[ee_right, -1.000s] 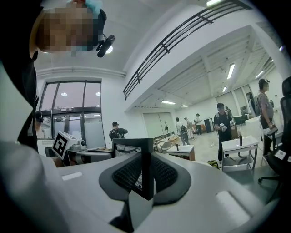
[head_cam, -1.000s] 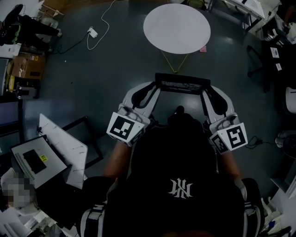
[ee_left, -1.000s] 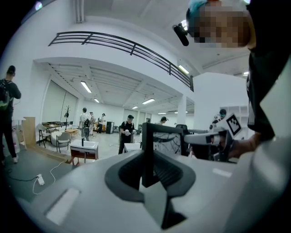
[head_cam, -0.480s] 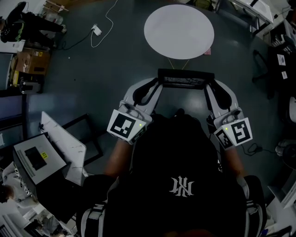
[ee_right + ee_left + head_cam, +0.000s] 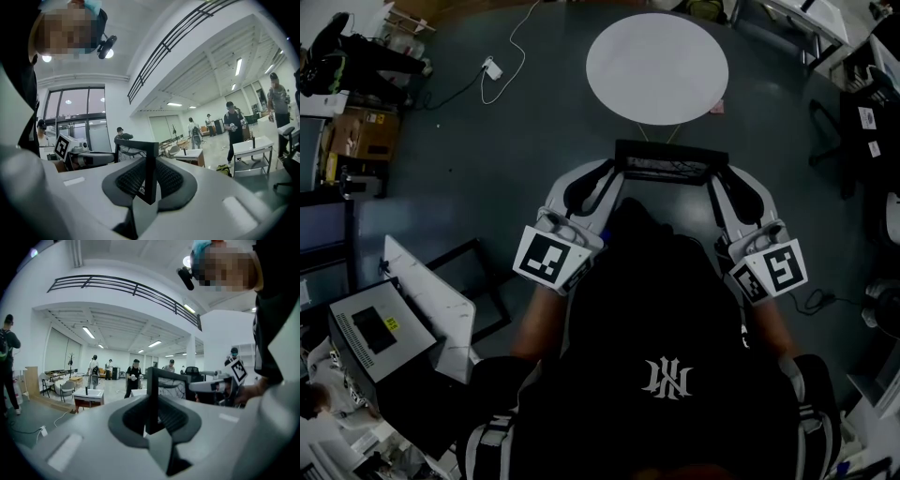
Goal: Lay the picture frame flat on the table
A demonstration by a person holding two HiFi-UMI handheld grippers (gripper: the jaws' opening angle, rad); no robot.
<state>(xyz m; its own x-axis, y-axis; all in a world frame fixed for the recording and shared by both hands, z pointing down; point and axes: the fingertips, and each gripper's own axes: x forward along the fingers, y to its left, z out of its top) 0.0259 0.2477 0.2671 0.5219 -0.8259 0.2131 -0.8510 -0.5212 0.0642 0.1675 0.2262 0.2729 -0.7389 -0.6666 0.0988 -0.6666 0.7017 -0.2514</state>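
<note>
I hold a black picture frame (image 5: 669, 161) upright at chest height, between both grippers, above the dark floor. My left gripper (image 5: 612, 176) is shut on the frame's left edge. My right gripper (image 5: 721, 178) is shut on its right edge. In the left gripper view the frame's edge (image 5: 151, 397) stands as a dark bar between the jaws of the left gripper (image 5: 152, 420), with the picture's pane stretching to the right. The right gripper view shows the same on the other side: the frame (image 5: 149, 164) is clamped in the right gripper (image 5: 149, 185). The round white table (image 5: 656, 67) lies just ahead of the frame.
A white panel (image 5: 431, 300) and a dark open stand (image 5: 483, 281) lie on the floor at my left, with boxes (image 5: 352, 141) further left. A cable with a white adapter (image 5: 490, 67) runs across the floor. An office chair (image 5: 825, 122) stands at the right. Several people stand far off in the hall.
Both grippers and the frame have drifted a little forward, toward the round table. The hold on both edges is unchanged.
</note>
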